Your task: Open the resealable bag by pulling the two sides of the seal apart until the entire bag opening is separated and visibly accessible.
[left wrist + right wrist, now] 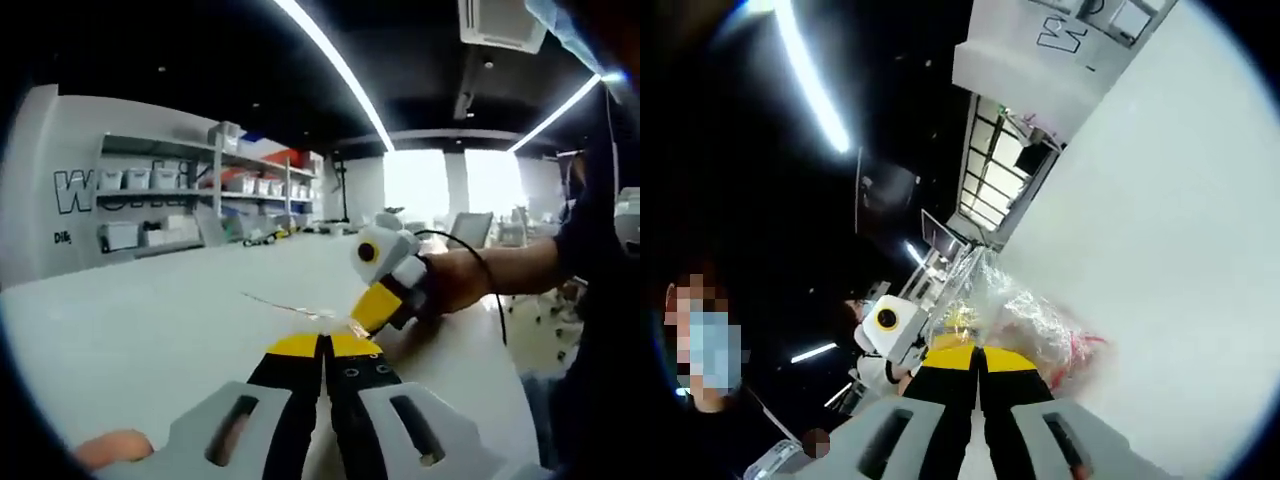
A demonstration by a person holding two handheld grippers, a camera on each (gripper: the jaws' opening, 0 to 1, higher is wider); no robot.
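The clear resealable bag hangs just above the white table, seen almost edge-on as a thin crinkled sheet. My left gripper, black with yellow tips, is shut on its near edge. My right gripper comes in from the right, held by a hand, and pinches the same edge close beside mine. In the right gripper view the bag spreads crumpled ahead of my right gripper, which is shut on it. Something pink shows through the plastic. The left gripper sits just to the left.
Shelves with white bins stand along the far wall past the table. A person in dark clothes stands at the table's right end. The table top runs wide and bare beyond the bag.
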